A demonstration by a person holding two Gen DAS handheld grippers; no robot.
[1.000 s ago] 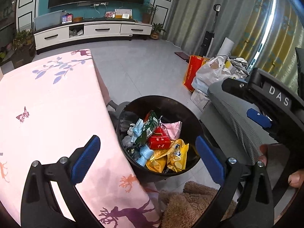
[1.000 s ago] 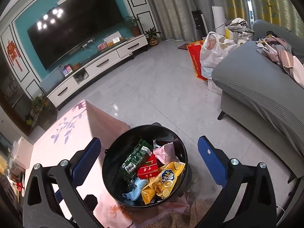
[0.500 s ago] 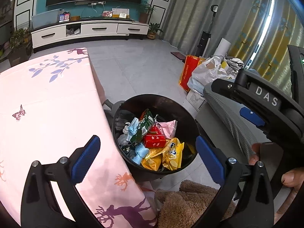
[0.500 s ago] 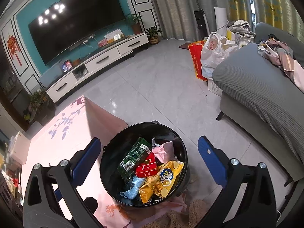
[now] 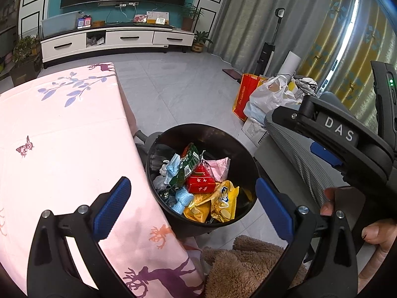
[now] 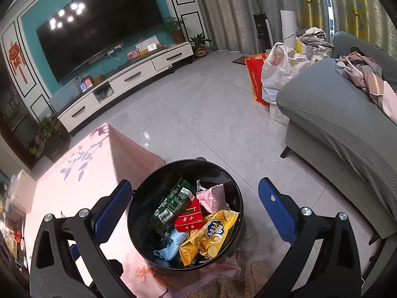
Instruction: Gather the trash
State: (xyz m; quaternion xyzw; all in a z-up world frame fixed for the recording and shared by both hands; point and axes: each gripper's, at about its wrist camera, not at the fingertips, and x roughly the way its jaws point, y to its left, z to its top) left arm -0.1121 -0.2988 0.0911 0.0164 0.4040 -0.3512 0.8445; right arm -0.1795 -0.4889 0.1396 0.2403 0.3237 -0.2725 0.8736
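Both the left gripper (image 5: 192,208) and the right gripper (image 6: 194,207) are wide open and hold nothing, up over the black bin (image 6: 139,213) full of trash (image 6: 196,226), right beside the pink table (image 5: 49,136).

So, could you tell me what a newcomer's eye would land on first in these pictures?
Most likely the black trash bin on the floor beside the pink tablecloth, packed with bright litter: a red packet, a green wrapper and yellow snack bags. Both the left tongs and right tongs hang open and empty above it. Behind, a large dark TV fills the teal wall.
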